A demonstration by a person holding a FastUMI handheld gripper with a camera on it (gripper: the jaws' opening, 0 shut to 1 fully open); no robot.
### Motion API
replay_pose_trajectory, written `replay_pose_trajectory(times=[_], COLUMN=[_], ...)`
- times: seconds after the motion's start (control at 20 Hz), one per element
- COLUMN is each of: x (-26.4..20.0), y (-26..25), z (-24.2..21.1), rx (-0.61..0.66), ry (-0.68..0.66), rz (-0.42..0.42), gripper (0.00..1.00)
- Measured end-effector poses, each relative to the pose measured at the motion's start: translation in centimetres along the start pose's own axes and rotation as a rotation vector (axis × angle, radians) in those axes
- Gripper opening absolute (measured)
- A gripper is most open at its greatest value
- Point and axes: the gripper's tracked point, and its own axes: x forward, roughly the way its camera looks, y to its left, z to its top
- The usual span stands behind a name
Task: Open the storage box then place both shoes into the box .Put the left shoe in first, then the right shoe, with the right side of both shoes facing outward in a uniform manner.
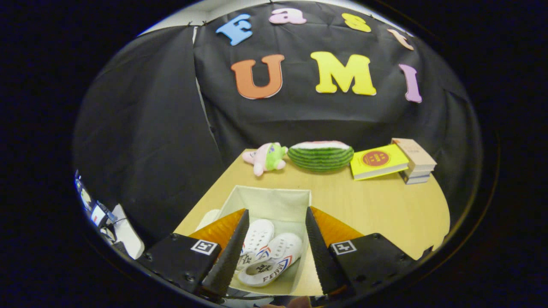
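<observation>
On the table point(376, 205): open storage box point(274, 201) below the gripper
Gripper point(276, 222): fingers spread wide, holding nothing
Shoes: left shoe point(257, 237) and right shoe point(274, 261) side by side in the box, between the fingers
At 12 o'clock beyond the box: plush toy point(267, 157), watermelon point(321, 156)
At 1 o'clock: books point(394, 161)

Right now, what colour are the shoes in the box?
The shoes are white with red and blue stripes, seen in the gripper view.

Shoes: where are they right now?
Gripper view: both shoes lie side by side inside the open storage box on the wooden table, seen between the open tongs, which grip nothing.
</observation>
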Motion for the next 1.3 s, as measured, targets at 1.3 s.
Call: replay_pose_trajectory(times=[1.3], x=[-20.7], y=[-20.1], z=[5.2], rx=[-0.053], ry=[-0.557], rz=[-0.245], gripper=[1.00])
